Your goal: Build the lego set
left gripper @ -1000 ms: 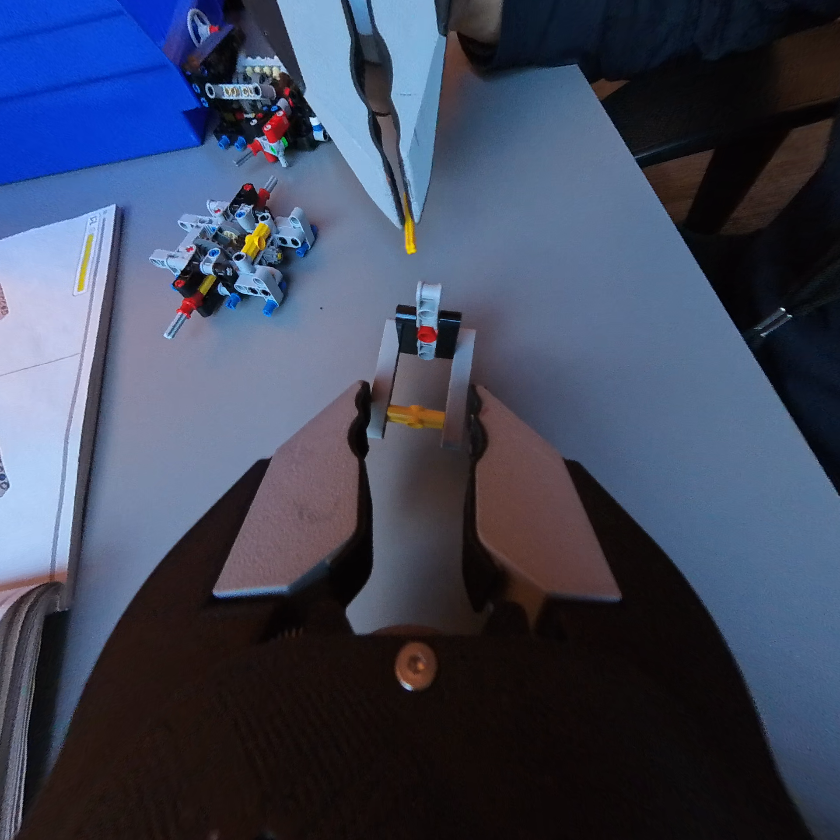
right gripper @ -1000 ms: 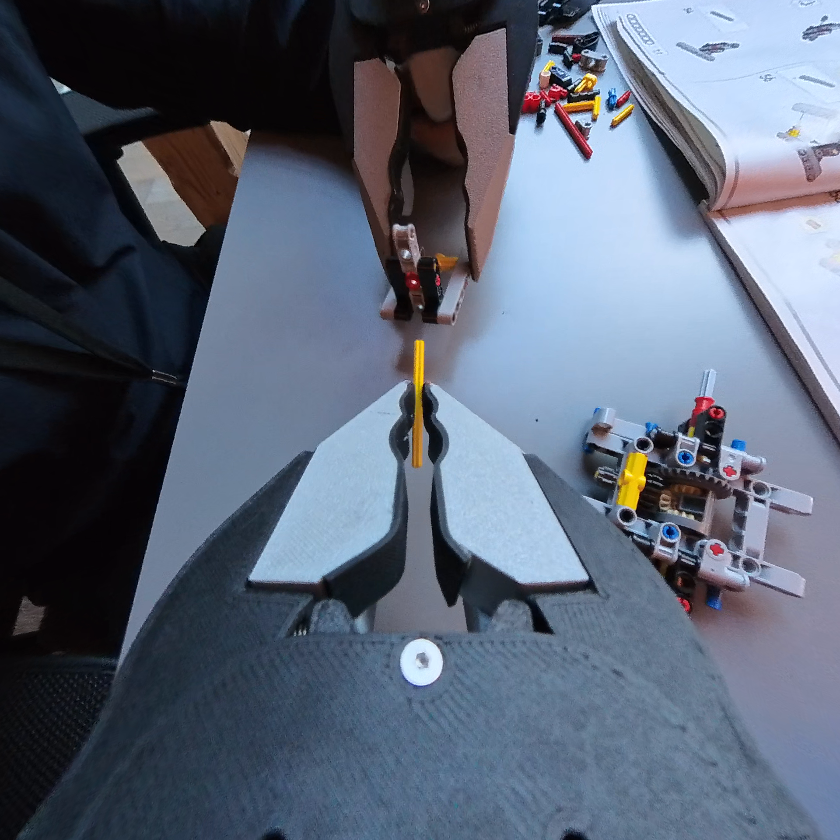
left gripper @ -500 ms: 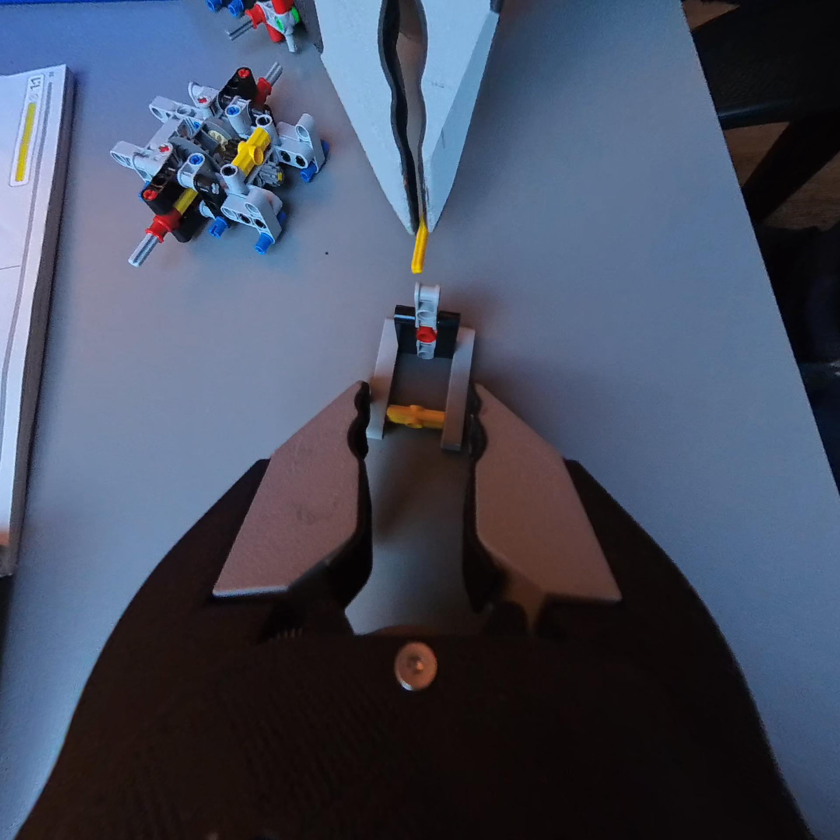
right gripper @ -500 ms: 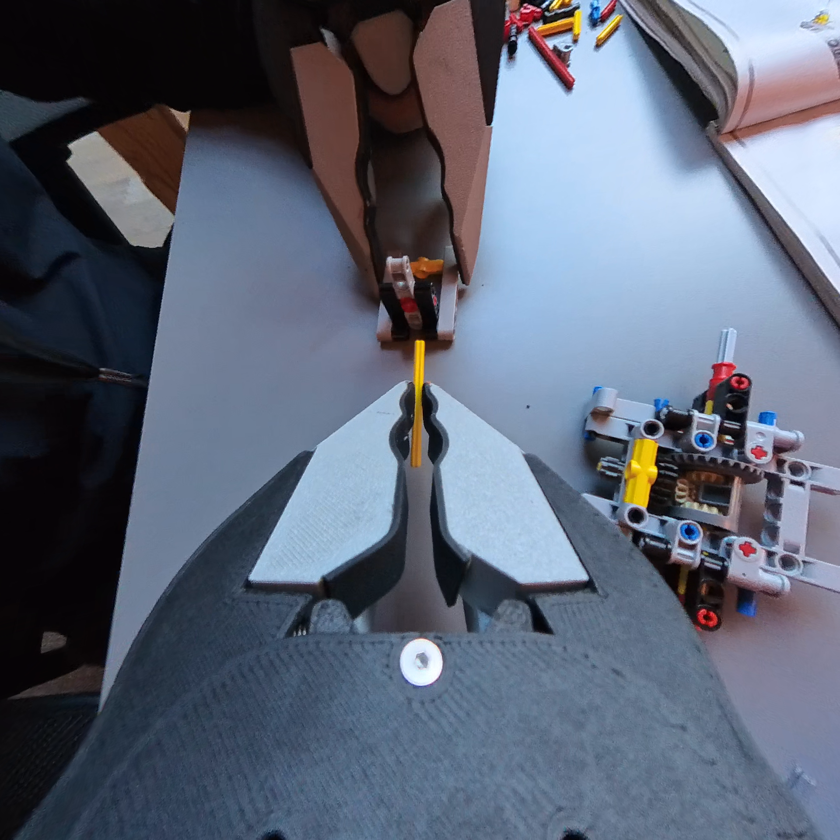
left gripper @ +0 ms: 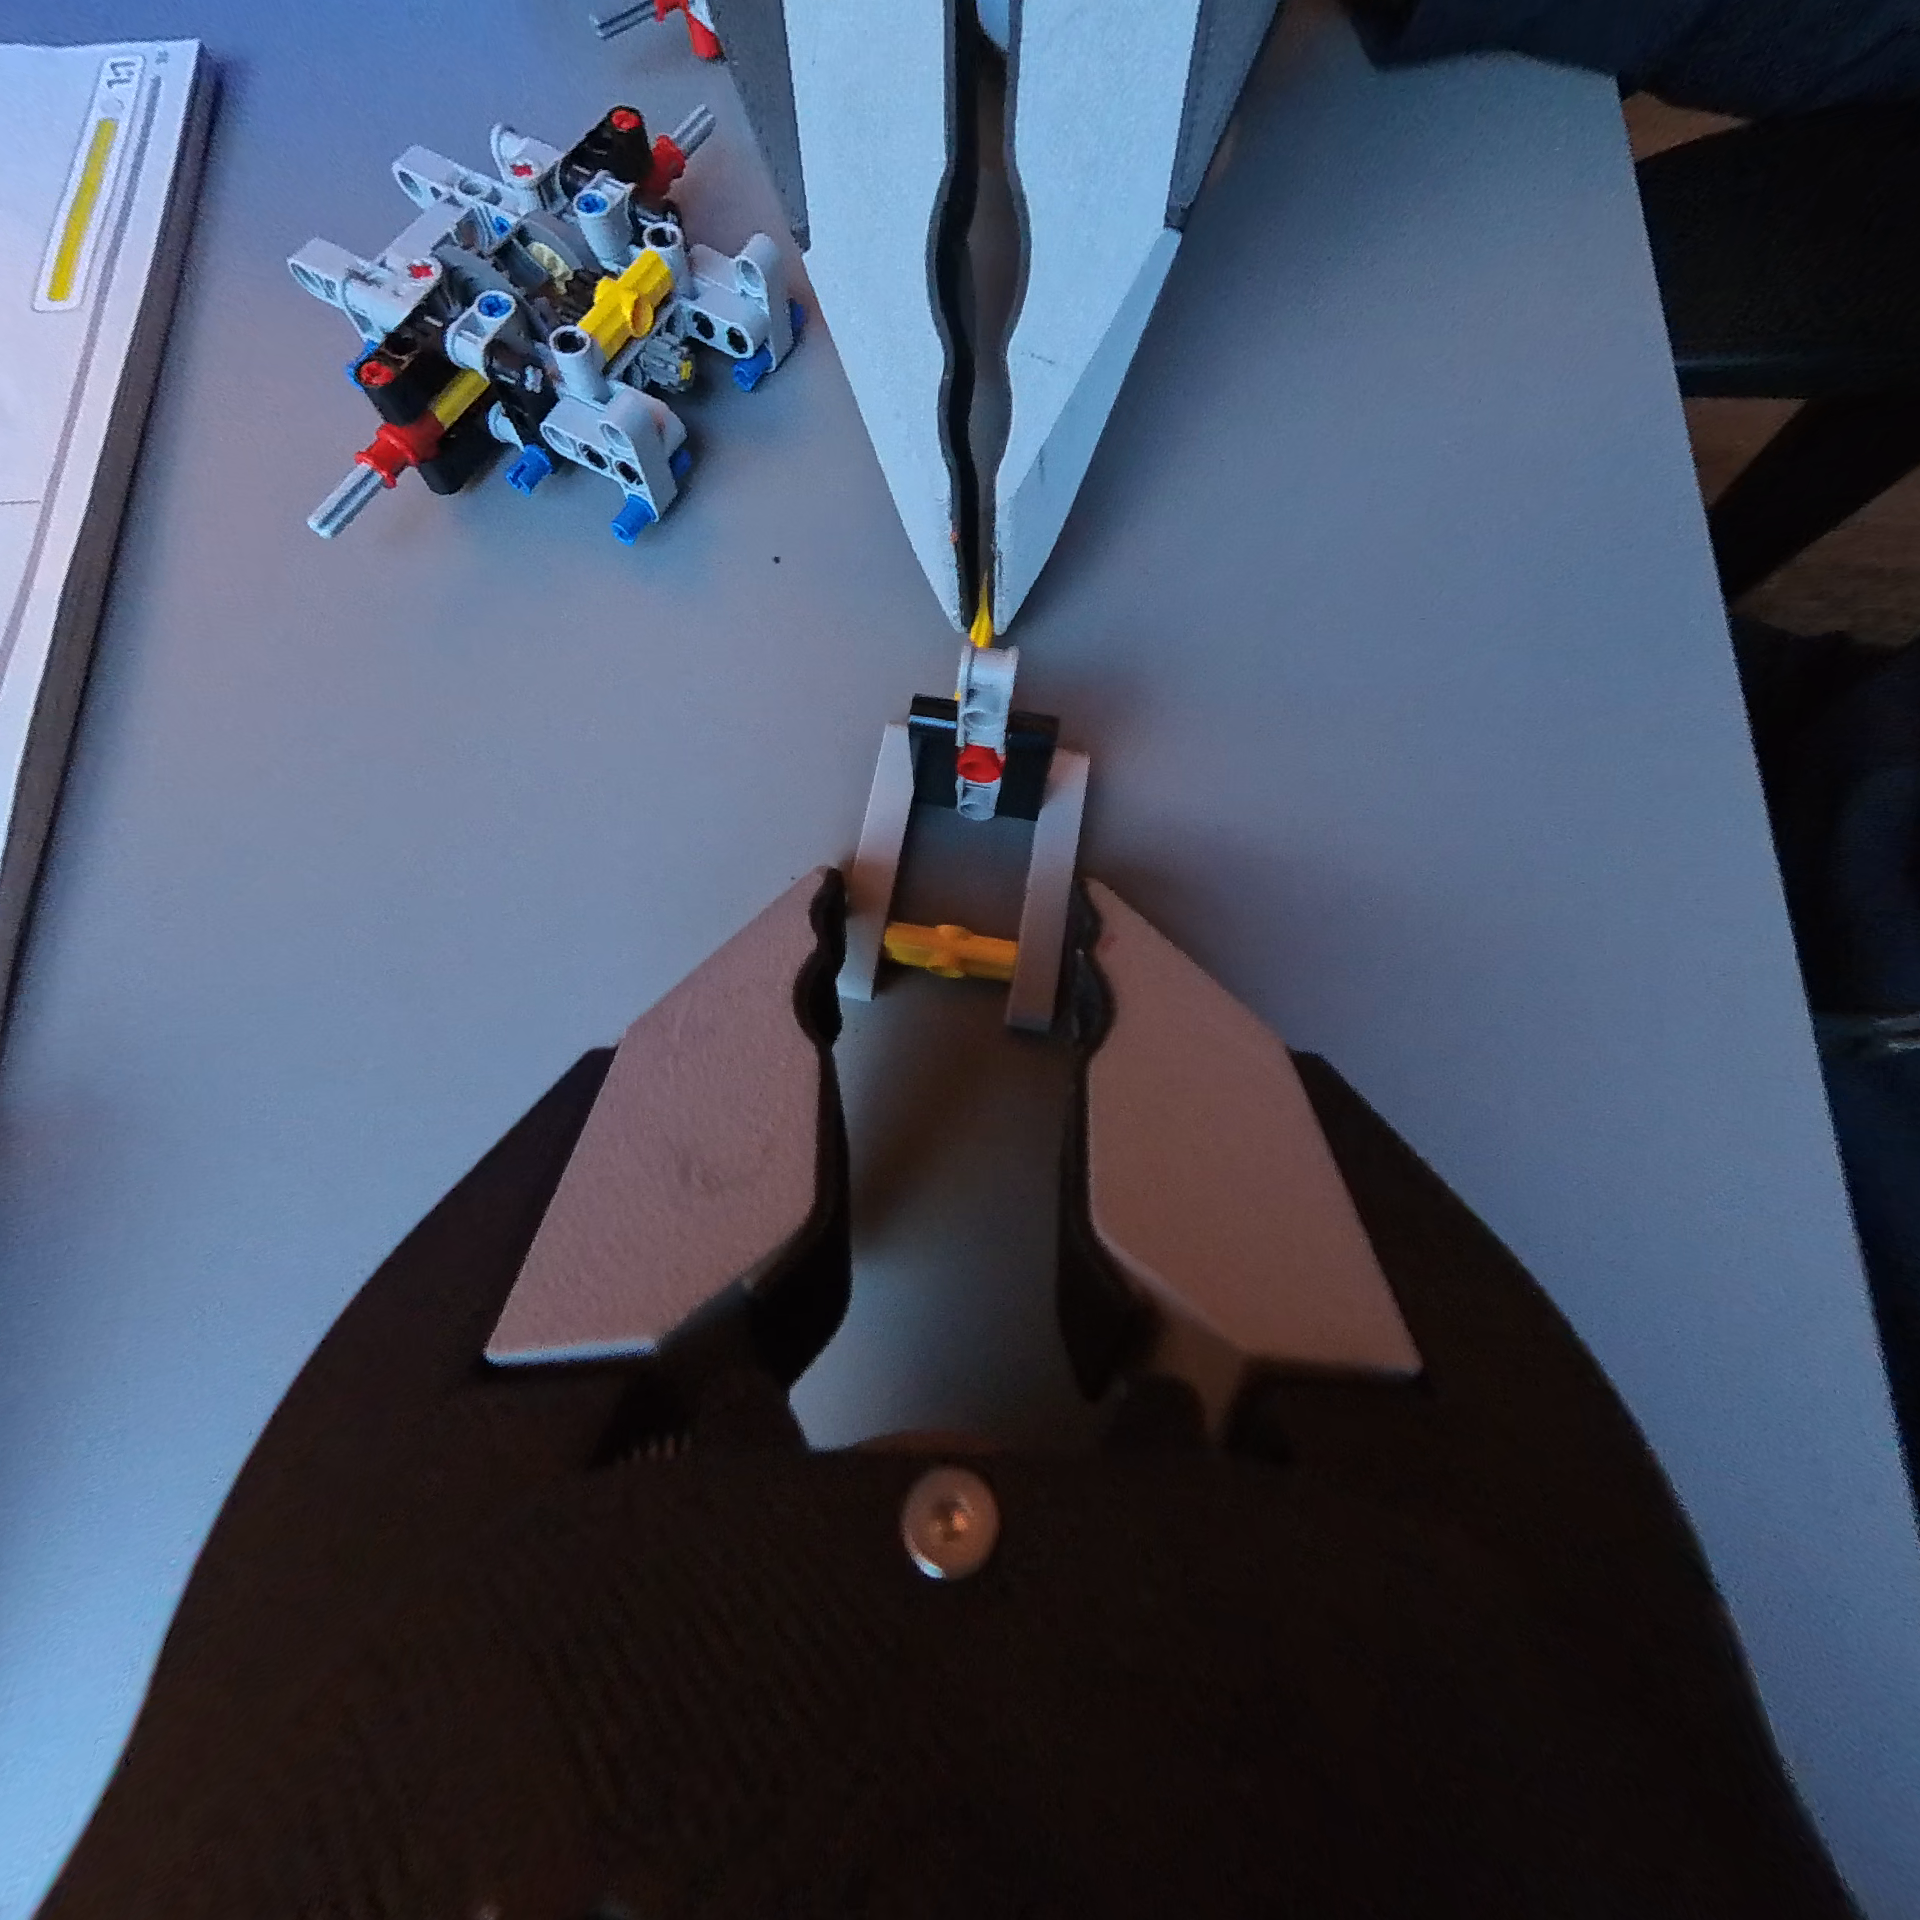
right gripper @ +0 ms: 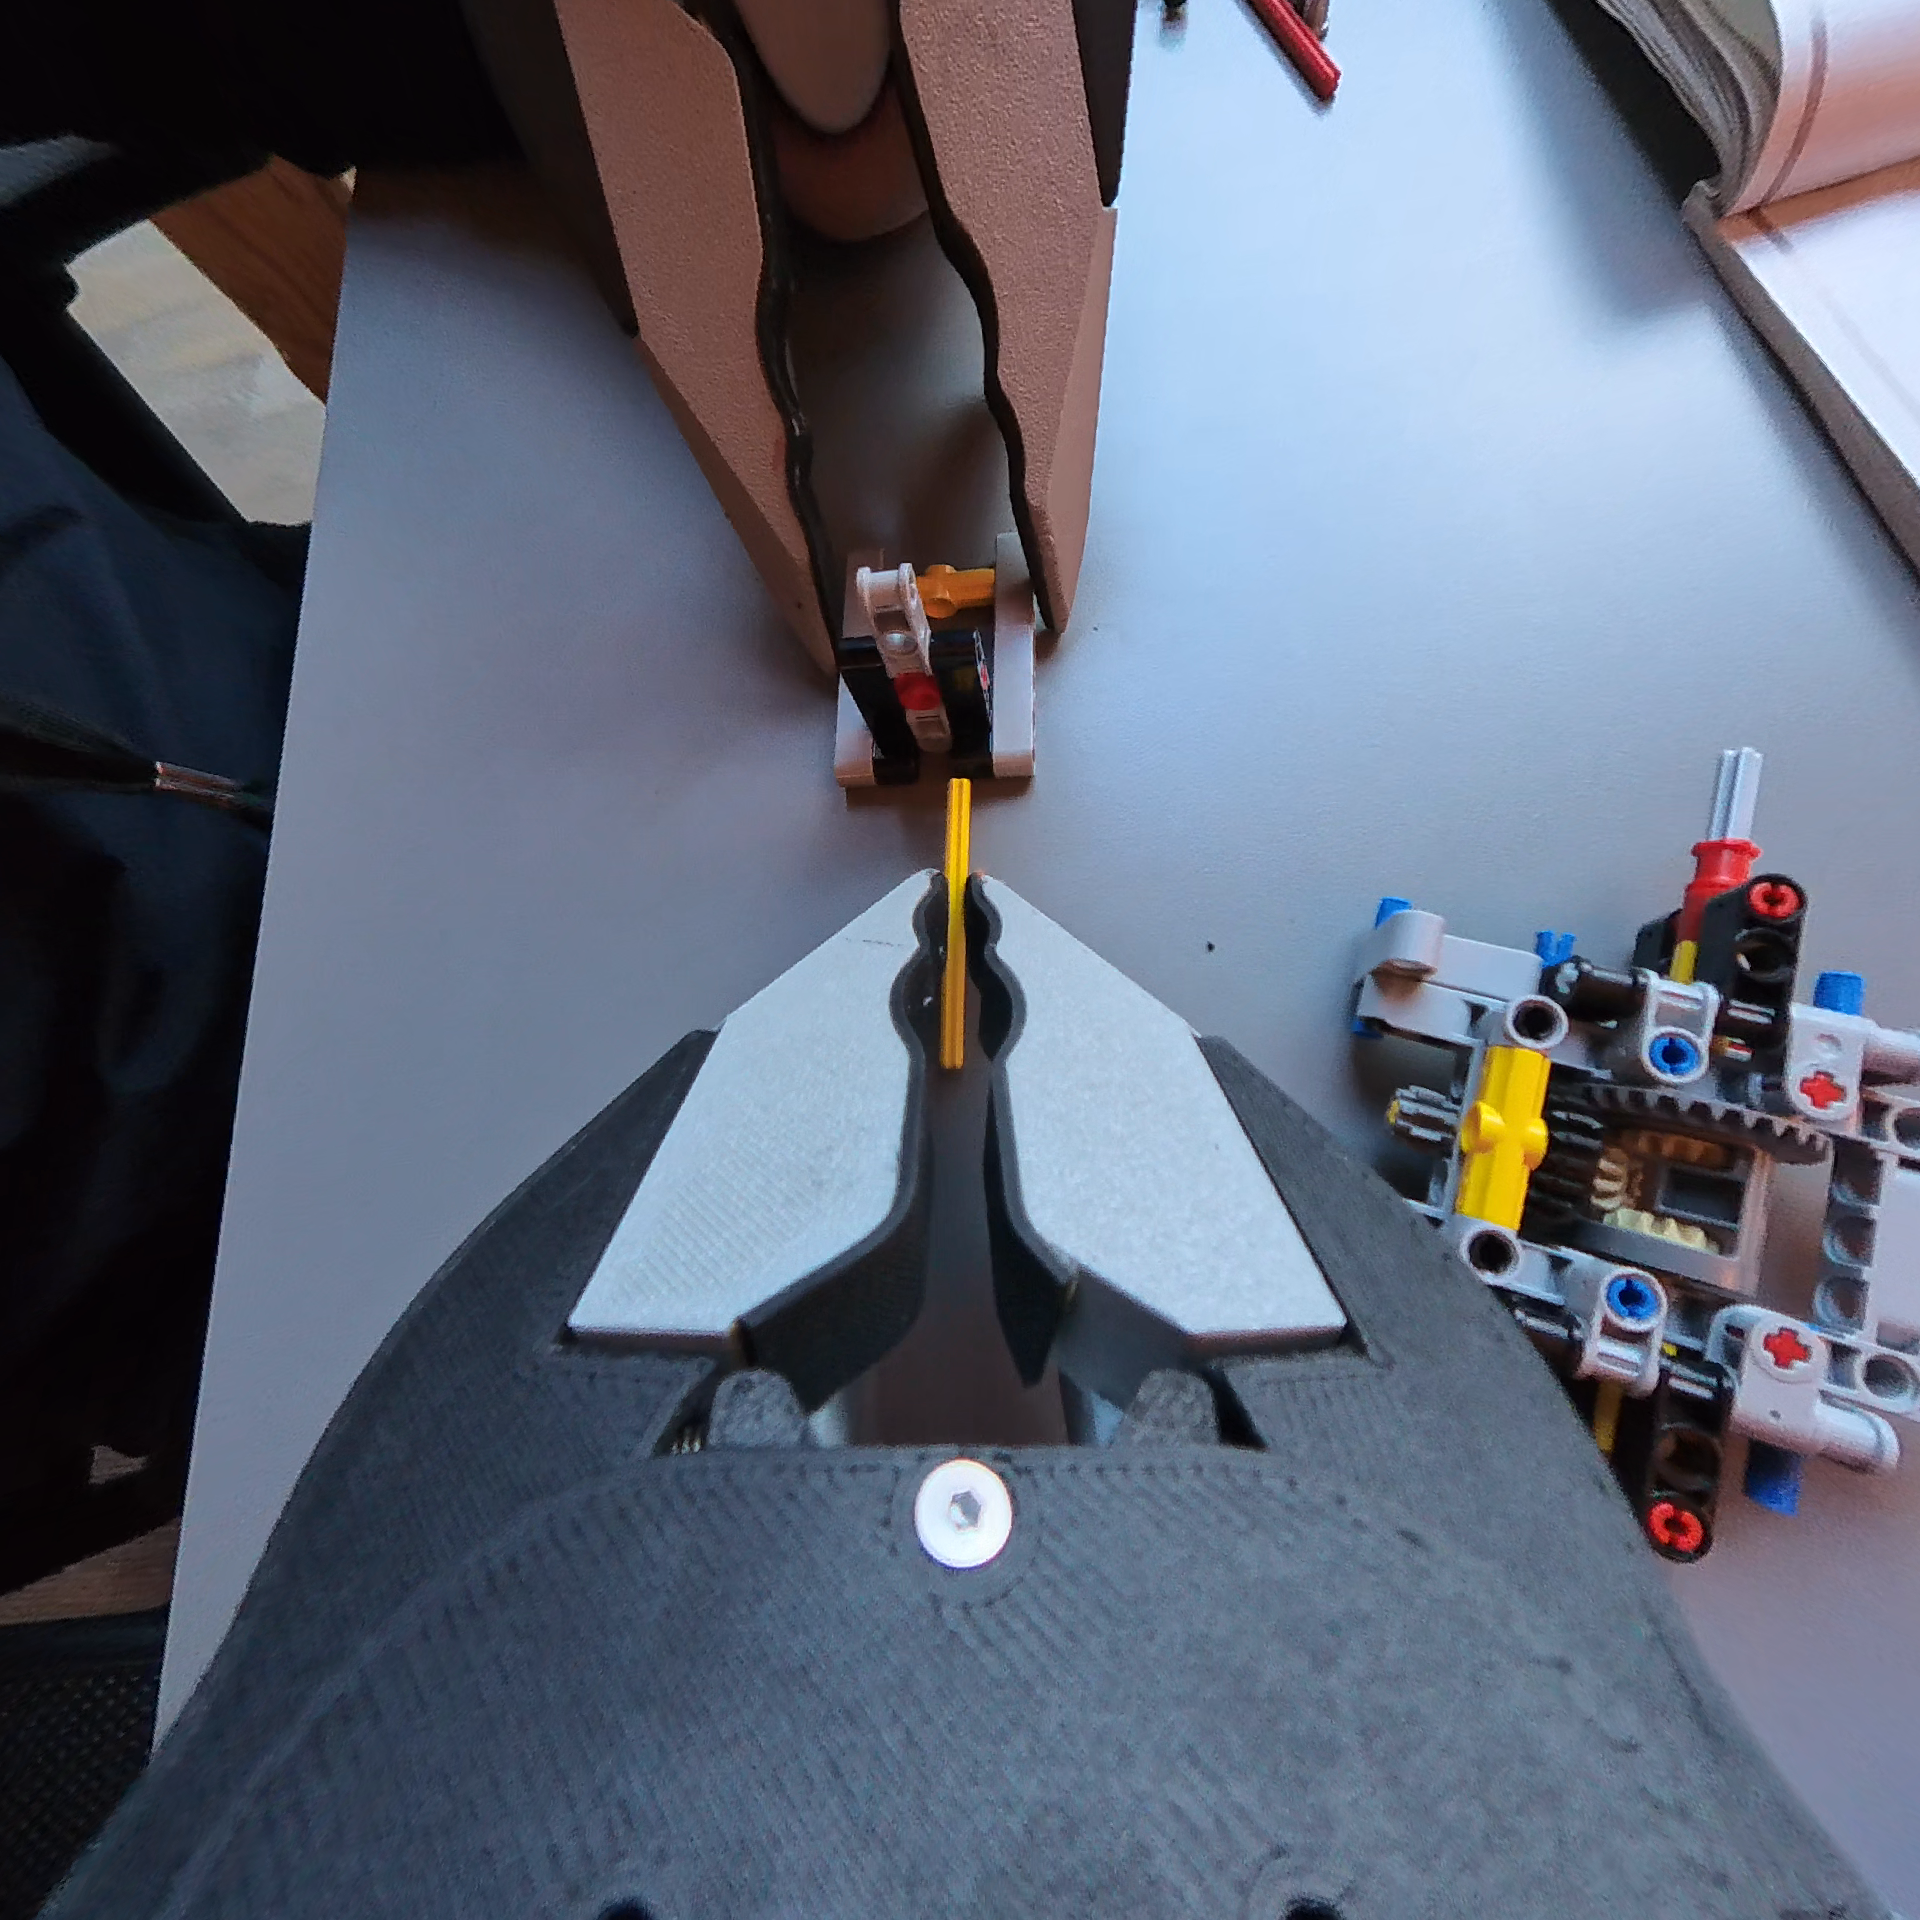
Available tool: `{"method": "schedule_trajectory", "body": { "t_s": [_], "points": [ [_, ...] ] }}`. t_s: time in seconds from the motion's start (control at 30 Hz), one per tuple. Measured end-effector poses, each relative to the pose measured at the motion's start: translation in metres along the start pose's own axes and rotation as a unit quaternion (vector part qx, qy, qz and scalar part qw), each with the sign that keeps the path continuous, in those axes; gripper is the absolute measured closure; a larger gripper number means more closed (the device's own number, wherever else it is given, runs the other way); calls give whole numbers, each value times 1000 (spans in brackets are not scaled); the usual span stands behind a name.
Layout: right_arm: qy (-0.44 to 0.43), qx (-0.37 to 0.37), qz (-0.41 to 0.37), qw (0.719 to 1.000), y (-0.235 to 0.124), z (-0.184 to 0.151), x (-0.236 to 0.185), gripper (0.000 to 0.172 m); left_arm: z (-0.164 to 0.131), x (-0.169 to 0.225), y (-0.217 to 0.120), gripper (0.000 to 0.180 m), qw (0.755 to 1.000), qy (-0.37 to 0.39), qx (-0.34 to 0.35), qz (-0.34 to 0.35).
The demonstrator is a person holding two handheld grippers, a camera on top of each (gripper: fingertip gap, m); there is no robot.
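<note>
Your left gripper [left gripper: 958, 951] is spread about as wide as the small grey frame [left gripper: 966, 883] it's clamping. Both pads sit flat against the outer faces of the two grey side beams, so it's pinched from both sides and resting on the grey table [left gripper: 1351, 727]. An orange cross-piece [left gripper: 948, 949] bridges the beams right between your fingertips. At the far end there's a black block [left gripper: 982, 758] with a light grey lift-arm [left gripper: 982, 717] standing up out of it, and a red pin [left gripper: 977, 766] through that arm.

Your right gripper [right gripper: 956, 883] is squeezed tight on a thin yellow axle [right gripper: 954, 935]. The pads press it from both sides, and part of it pokes out past the tips, pointing straight at the frame. In the right wrist view the axle's tip looks just short of the frame's near edge. In the left wrist view the visible yellow end [left gripper: 981, 623] sits right at the top of the lift-arm. Whether it's touching, I can't tell.

Compared with a second ago, neither grip has changed: same spread on the left, same pinch on the right. What's different is the gap. The axle tip was clearly apart from the frame then, and now it's right up against it. The bigger grey, black and yellow gear assembly [right gripper: 1642, 1174] sits off to your right gripper's side, and the open instruction booklet [left gripper: 73, 343] is at the table's edge.
</note>
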State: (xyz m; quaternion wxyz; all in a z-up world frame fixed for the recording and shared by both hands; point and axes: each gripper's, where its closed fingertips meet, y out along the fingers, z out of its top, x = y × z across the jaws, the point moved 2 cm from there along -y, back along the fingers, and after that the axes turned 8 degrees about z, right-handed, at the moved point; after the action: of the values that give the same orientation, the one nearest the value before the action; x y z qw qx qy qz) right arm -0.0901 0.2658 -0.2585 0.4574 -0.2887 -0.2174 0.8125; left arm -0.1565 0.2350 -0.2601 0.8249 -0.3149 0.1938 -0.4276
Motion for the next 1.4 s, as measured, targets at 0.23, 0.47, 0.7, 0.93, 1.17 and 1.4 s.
{"method": "schedule_trajectory", "body": {
  "t_s": [0.23,0.47,0.7,0.93,1.17,1.4],
  "points": [
    [3,13,-3,1000,-4,2,1,172,1,-1,0,140,1000,-24,1,-7],
    [-4,5,-8,1000,-3,1,1,172,2,-2,0,140,999,-34,2,-16],
    [-13,12,-23,1000,-5,3,5,172,2,-1,0,140,1000,-28,2,-11],
    [-34,20,-34,999,-7,6,6,172,1,-1,0,140,1000,-19,1,-3],
    [-45,31,-42,998,-10,9,6,172,1,-1,1,140,1000,-15,0,2],
    [-54,32,-50,997,-11,10,6,172,2,-1,0,140,1000,-22,1,-5]
  ]
}}
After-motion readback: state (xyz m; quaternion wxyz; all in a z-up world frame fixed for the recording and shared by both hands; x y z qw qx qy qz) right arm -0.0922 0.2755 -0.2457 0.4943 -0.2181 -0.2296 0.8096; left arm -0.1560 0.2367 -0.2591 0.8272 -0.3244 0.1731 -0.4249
